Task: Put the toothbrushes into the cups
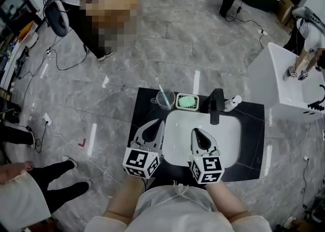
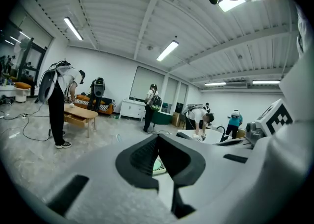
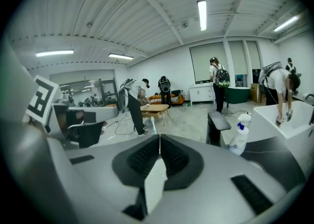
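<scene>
Our left tool [image 1: 152, 131] has its jaws pressed together with nothing between them. Our right tool [image 1: 201, 137] is likewise closed and empty. Both are held above the near side of the white basin [image 1: 228, 134] and point away from us toward the back of the black bench [image 1: 252, 124]. Beyond the left tool, a clear cup [image 1: 166, 103] stands near the bench's far edge with a toothbrush [image 1: 162, 93] in it. The toothbrush's long axis is nearly upright, handle down in the cup and head up, leaning toward the left in the head view. Just right of the cup sits a green soap dish [image 1: 187, 102], then the black faucet [image 1: 217, 105] and a white pump bottle [image 1: 232, 103].
</scene>
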Demonstrator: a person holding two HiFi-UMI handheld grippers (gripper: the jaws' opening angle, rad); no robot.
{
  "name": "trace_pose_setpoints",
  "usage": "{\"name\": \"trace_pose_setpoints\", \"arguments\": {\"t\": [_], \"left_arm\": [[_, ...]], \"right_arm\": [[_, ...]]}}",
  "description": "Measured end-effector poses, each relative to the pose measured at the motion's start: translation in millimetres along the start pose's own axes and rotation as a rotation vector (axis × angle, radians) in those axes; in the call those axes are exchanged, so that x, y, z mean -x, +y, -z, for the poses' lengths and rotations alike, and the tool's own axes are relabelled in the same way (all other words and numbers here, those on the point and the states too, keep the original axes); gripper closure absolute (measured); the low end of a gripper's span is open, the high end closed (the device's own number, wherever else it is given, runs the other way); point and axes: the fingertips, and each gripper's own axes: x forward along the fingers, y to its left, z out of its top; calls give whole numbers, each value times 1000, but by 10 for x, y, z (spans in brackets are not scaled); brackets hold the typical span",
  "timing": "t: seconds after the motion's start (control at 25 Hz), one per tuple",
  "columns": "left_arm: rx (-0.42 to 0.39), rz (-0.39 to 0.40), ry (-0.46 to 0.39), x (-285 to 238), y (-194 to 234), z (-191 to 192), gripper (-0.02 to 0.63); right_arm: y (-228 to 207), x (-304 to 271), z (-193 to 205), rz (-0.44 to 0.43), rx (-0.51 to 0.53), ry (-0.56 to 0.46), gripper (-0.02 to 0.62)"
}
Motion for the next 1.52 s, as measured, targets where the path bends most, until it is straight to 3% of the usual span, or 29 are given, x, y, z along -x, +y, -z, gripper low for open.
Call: {"name": "trace_pose_setpoints", "arguments": {"t": [0.48,0.96,1.52], "left_arm": [[16,54,27,485,-310,280,588],[-2,109,29,528,-444,311,587],[-12,102,37,446,-436,309,587]], "right_arm": [[304,348,131,-2,40,-42,569],[365,428,160,23,73,-46,569],[331,344,132,6,79,-44,569]]}}
